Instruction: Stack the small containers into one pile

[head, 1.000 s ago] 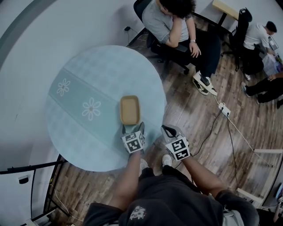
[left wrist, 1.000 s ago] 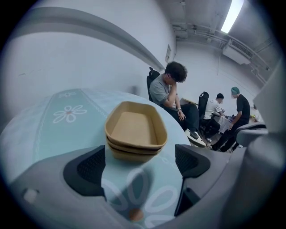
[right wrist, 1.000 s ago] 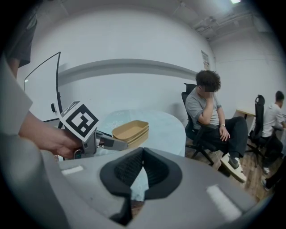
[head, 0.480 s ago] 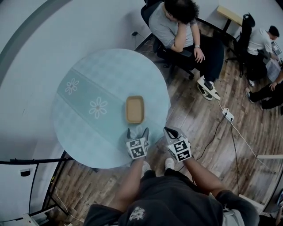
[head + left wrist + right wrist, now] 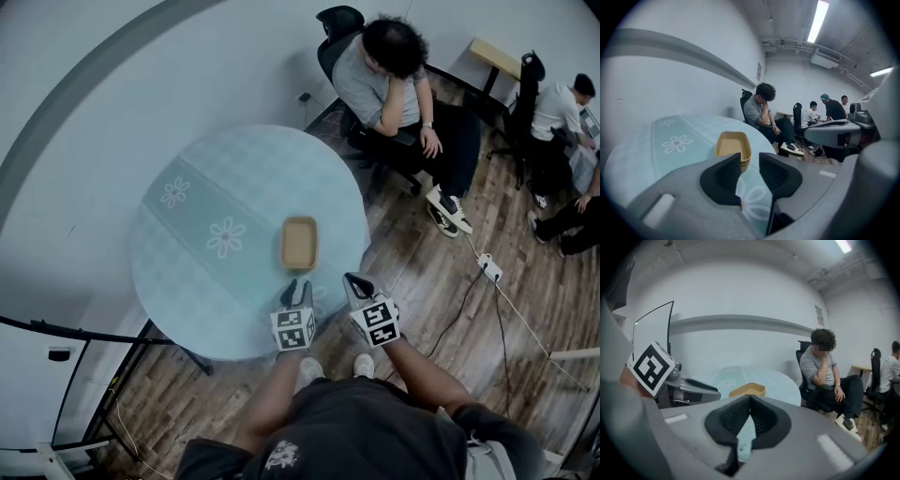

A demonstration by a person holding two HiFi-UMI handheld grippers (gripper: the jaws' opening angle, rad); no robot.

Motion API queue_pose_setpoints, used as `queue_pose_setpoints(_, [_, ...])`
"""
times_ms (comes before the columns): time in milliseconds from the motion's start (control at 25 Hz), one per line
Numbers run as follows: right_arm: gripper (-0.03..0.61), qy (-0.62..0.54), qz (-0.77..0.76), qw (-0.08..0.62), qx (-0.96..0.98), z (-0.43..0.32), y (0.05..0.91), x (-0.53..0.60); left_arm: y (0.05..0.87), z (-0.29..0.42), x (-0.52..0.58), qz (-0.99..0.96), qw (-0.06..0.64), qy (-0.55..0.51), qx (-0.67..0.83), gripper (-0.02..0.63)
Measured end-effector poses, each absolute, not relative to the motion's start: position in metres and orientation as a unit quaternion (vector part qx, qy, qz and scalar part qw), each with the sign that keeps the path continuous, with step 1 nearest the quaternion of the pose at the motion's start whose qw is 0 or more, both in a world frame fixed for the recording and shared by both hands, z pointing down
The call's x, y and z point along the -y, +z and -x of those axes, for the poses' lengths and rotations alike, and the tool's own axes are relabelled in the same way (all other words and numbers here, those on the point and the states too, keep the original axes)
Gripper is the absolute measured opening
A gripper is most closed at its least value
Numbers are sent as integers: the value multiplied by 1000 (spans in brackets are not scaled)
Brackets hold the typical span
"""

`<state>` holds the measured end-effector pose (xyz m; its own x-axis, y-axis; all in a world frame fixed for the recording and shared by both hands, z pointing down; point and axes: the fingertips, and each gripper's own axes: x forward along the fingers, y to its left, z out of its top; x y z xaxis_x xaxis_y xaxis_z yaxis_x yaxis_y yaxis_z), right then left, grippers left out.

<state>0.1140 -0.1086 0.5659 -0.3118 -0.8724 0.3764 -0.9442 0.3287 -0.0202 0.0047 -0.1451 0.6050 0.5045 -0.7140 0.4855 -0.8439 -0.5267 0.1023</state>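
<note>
Head view | left gripper (image 5: 298, 285) jaws closing, empty, near containers (image 5: 299, 243) | right gripper (image 5: 352, 279) closed, empty

A person (image 5: 568, 217) at the head view's right edge is cut off.

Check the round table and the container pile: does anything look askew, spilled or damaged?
Nothing stands out. The tan containers sit nested evenly in one pile, upright on the table, with no spill around them. The left gripper, its jaws closing on nothing, and the shut right gripper hover short of the pile.
</note>
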Motion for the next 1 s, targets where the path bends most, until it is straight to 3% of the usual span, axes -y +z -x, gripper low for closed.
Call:
queue_pose_setpoints(120, [3, 98, -567, 146, 805, -106, 548, 112, 586, 2, 143, -852, 155, 174, 468, 5])
queue_pose_setpoints(400, [3, 84, -585, 102, 800, -107, 512, 120, 550, 4, 139, -877, 140, 137, 439, 5])
queue_pose_setpoints(1000, [2, 52, -589, 82, 803, -99, 478, 113, 533, 12, 129, -893, 125, 100, 421, 5])
